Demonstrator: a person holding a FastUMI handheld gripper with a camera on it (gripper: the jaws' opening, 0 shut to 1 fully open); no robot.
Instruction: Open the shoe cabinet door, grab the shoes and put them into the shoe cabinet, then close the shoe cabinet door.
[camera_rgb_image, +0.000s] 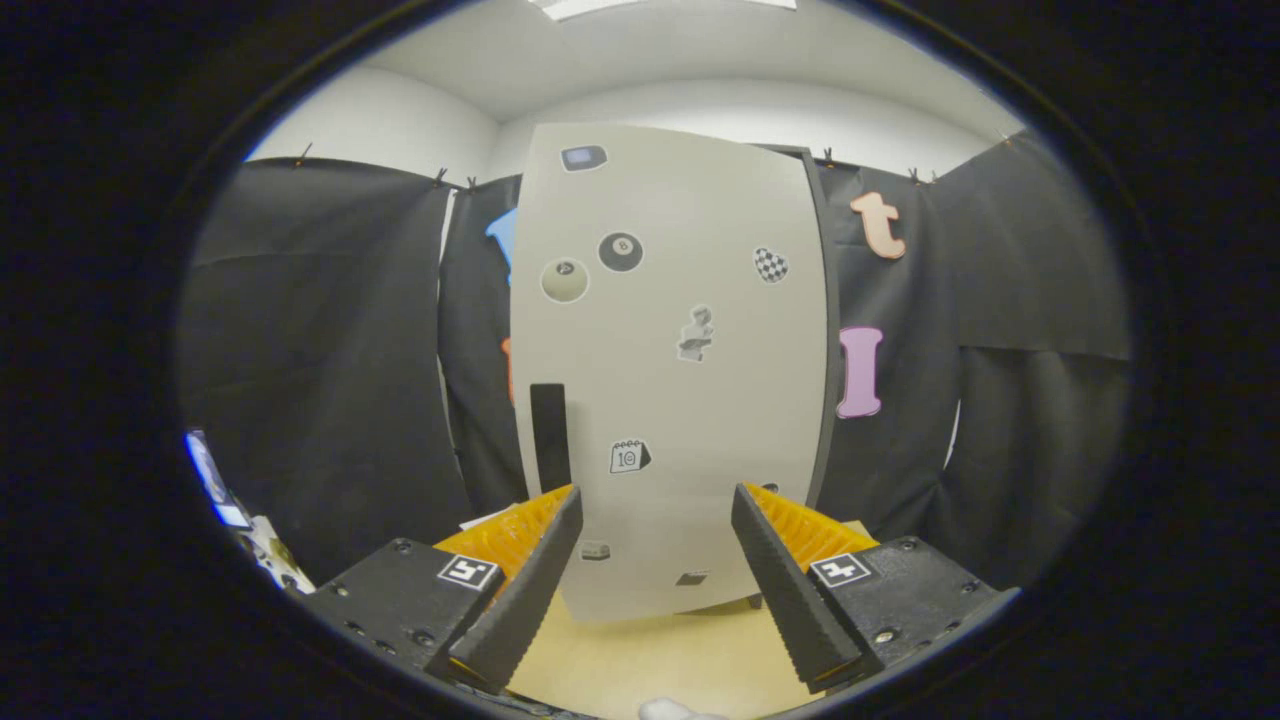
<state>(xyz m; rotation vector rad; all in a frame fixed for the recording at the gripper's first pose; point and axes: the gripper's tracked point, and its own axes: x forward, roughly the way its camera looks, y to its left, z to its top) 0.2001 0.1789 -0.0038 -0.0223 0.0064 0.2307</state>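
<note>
Gripper (655, 505) fingers spread, empty; shoe cabinet door (670, 370) just ahead, closed

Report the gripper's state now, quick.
Gripper: open, holding nothing; its fingers are spread apart and aimed at the shoe cabinet door just ahead, near the dark handle.

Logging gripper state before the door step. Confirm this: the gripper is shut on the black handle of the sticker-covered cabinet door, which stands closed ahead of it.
Not quite. The gripper is open, its fingers spread apart and holding nothing; the black handle lies beyond the left finger, untouched. The rest holds: the sticker-covered cabinet door stands closed ahead. The gripper view shows this.
</note>
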